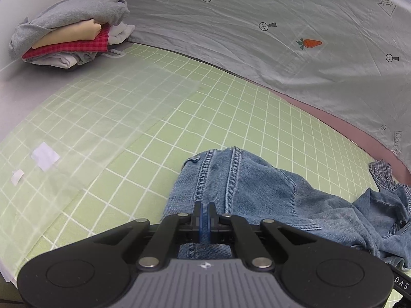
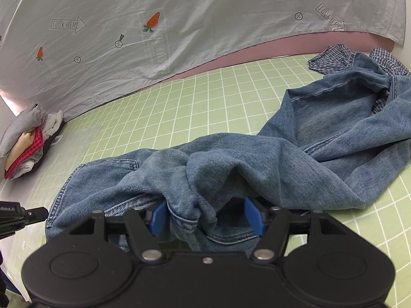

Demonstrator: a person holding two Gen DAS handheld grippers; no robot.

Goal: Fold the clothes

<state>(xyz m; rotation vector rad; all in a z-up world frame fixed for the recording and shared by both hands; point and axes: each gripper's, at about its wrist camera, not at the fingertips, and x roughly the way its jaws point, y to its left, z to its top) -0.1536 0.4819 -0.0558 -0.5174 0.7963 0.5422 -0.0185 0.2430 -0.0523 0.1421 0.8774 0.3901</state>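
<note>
The left gripper [image 1: 204, 209] has its two fingers pressed together on a fold of the one pair of jeans [image 1: 246, 187], pinching denim beside a stitched seam. The right gripper [image 2: 208, 215] stands wide apart, its blue pads [image 2: 158, 218] on either side of a bunched ridge of the jeans without clamping it. The jeans lie crumpled on the green checked mat [image 1: 159, 138]. One stack of folded clothes [image 1: 69, 33] sits at the far left by the hanging grey sheet [image 1: 257, 12]. Only the right view shows the jeans' full length and checked lining [image 2: 331, 59]; only the left view shows two white paper scraps [image 1: 45, 156].
</note>
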